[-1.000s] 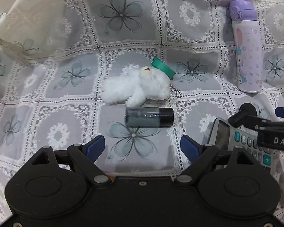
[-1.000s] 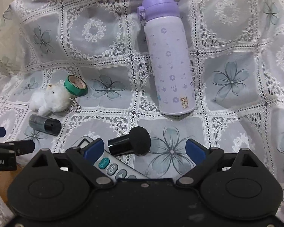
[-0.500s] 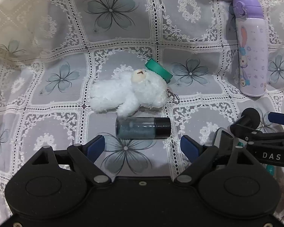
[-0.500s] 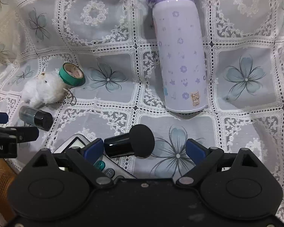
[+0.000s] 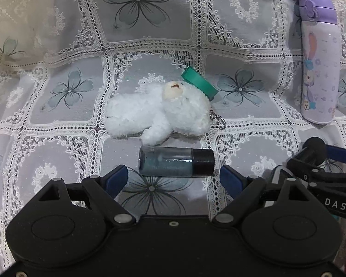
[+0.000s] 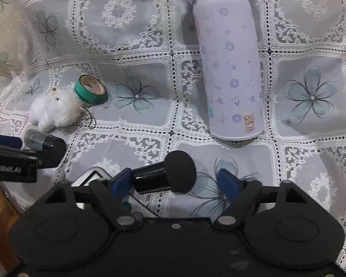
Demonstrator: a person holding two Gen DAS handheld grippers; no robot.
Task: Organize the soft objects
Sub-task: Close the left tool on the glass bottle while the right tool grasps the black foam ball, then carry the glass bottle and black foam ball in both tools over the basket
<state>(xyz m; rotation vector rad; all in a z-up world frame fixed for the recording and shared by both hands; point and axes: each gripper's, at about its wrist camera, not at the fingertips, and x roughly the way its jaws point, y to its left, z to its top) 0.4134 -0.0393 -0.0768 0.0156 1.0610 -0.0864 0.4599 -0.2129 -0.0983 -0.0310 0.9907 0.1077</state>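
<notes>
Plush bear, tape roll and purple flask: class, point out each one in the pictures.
plush bear (image 5: 159, 113), left wrist view, on its white body.
tape roll (image 6: 91, 90), right wrist view, on its green rim.
purple flask (image 6: 230, 69), right wrist view, mid-body.

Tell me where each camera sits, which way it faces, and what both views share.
Left wrist: on the left gripper, angled down at the small bottle and white plush bear; its open blue fingers show.
Right wrist: on the right gripper, angled down at the microphone between its closing fingers.
Shared: bear, purple flask, green tape roll.
</notes>
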